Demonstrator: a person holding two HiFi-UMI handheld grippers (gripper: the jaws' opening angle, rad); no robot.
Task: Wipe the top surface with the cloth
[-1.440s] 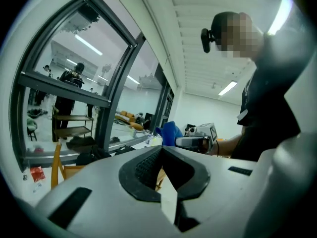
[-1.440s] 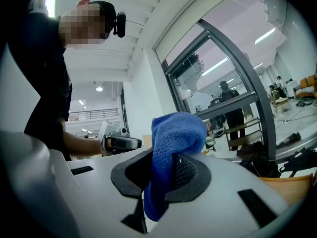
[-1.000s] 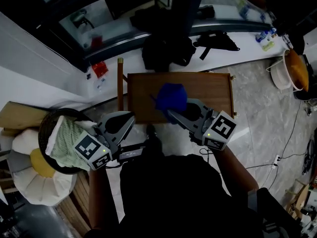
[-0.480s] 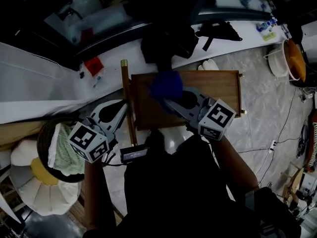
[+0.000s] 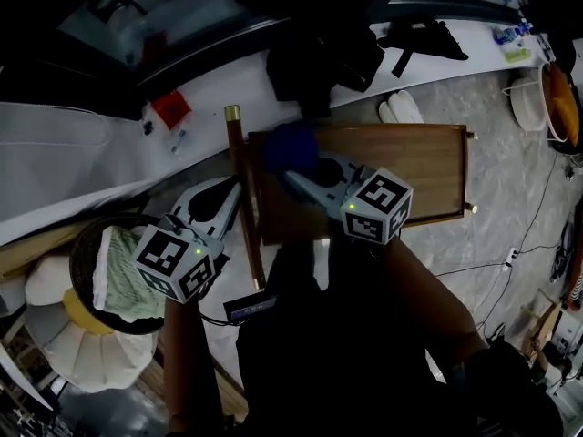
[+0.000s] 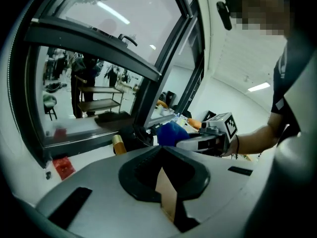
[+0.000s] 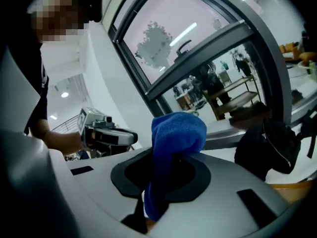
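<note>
While the blue cloth [image 5: 291, 146] is clamped in the right gripper [image 5: 305, 173] over the nine-o'clock end of the wooden top [image 5: 410, 176], whose length is laid toward three o'clock, the left gripper [image 5: 221, 198] is kept closed, empty.

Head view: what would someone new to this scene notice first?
The bright blue cloth stands out most, pinched in the right gripper over the left end of the dark wooden table top. Next comes the left gripper, shut and empty just left of the table. A round basket holding a pale green cloth sits at the lower left.
</note>
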